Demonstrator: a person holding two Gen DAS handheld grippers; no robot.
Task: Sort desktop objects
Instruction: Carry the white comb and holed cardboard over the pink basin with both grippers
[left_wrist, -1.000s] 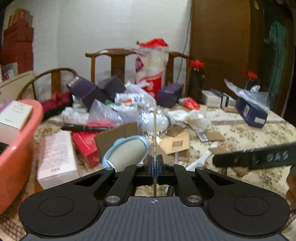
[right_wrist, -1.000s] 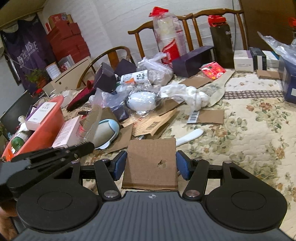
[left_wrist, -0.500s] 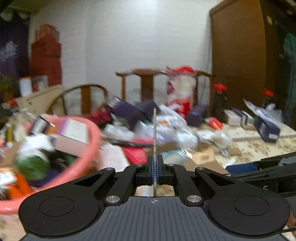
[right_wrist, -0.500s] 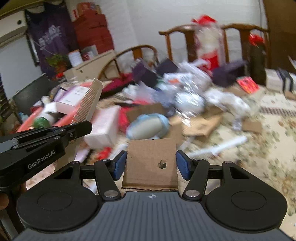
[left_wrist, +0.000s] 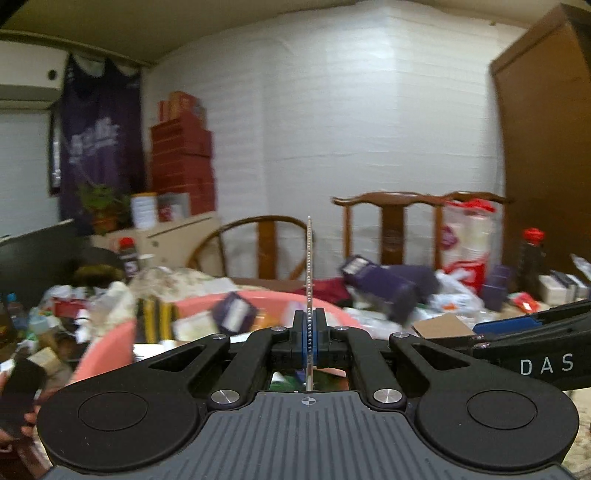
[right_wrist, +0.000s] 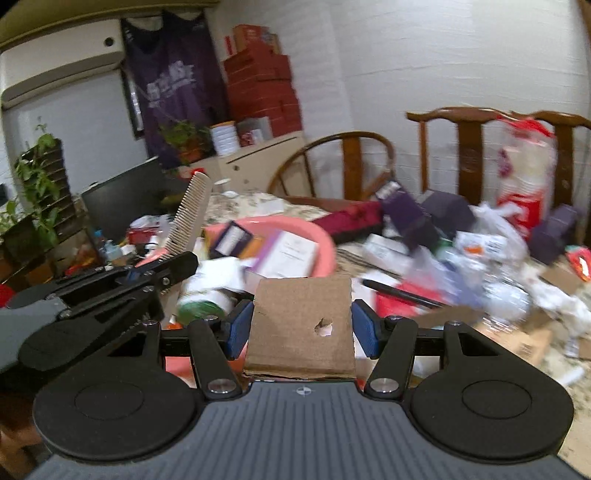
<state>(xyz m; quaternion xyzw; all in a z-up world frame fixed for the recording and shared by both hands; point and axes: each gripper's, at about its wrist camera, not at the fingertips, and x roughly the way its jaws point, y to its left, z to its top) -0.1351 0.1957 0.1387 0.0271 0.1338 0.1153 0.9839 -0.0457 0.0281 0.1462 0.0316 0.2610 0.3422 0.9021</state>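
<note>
The pale toothed comb (left_wrist: 309, 266) stays clamped edge-on in the left gripper (left_wrist: 309, 325), and the brown cardboard square (right_wrist: 301, 328) stays gripped by the right gripper (right_wrist: 301, 328); both have swung from the cluttered surface (right_wrist: 546, 343) to over the pink plastic basin (right_wrist: 321, 236).

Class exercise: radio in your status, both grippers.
Left gripper shut on comb. Right gripper shut on cardboard piece. Pink basin ahead, part full.

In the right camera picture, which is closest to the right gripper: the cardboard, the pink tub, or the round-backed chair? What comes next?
1. Cardboard piece, between the right gripper jaws.
2. Pink tub, just beyond, slightly left.
3. Round-backed chair, behind the table.
</note>
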